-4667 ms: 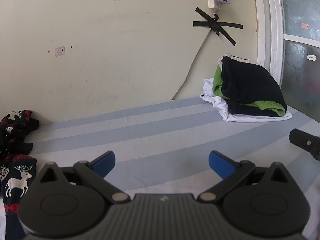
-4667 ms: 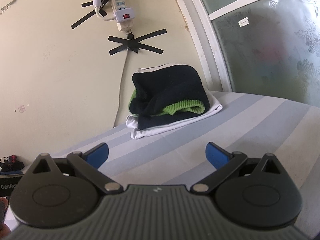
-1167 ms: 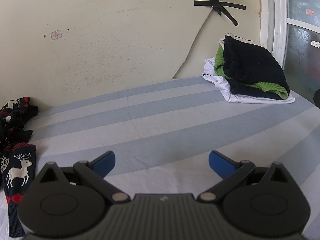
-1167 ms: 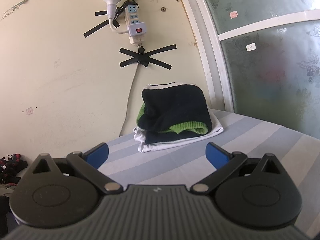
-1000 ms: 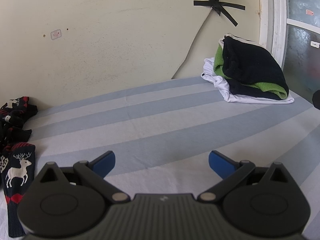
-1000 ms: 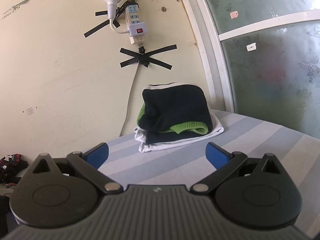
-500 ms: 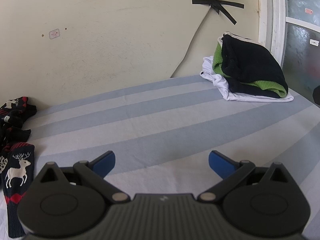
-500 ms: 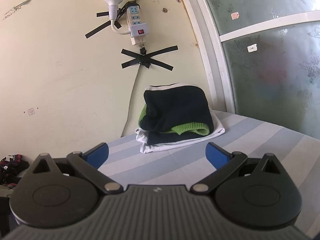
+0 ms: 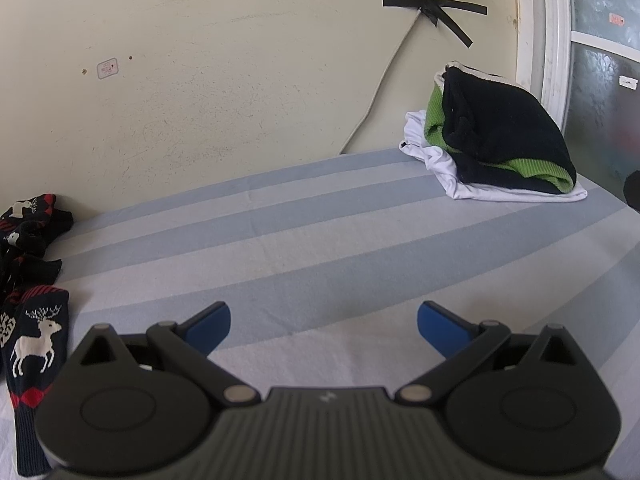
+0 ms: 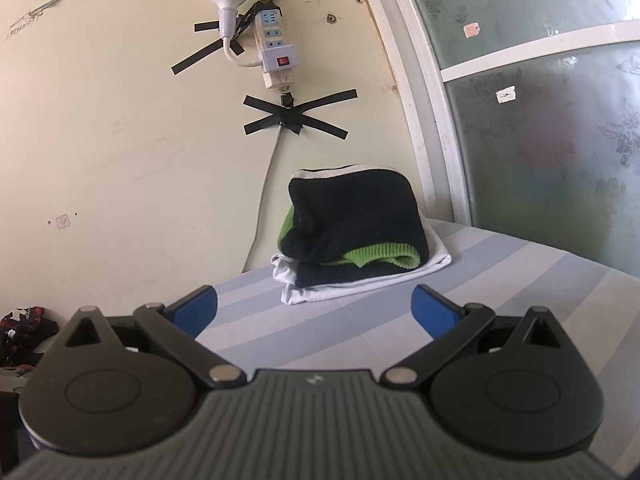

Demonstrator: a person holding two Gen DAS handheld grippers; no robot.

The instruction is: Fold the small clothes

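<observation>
Left claw [image 9: 323, 322]: spread wide, empty, over the striped sheet [image 9: 320, 240].
Right claw [image 10: 314, 306]: spread wide, empty.
Socks [image 9: 28, 280]: loose heap, sheet's left edge.
Folded pile [image 10: 352, 232]: far corner, against the wall.

Our left wrist view looks low across the blue-striped bedsheet [image 9: 320, 232] toward the cream wall [image 9: 240, 80], our right view nearer the shared stack of folded black, green and white clothes [image 10: 352, 236].

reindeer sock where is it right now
In the left wrist view, the reindeer sock lies flat on the striped sheet at the far left, beside the left hand-held gripper and in front of more dark patterned socks.
</observation>
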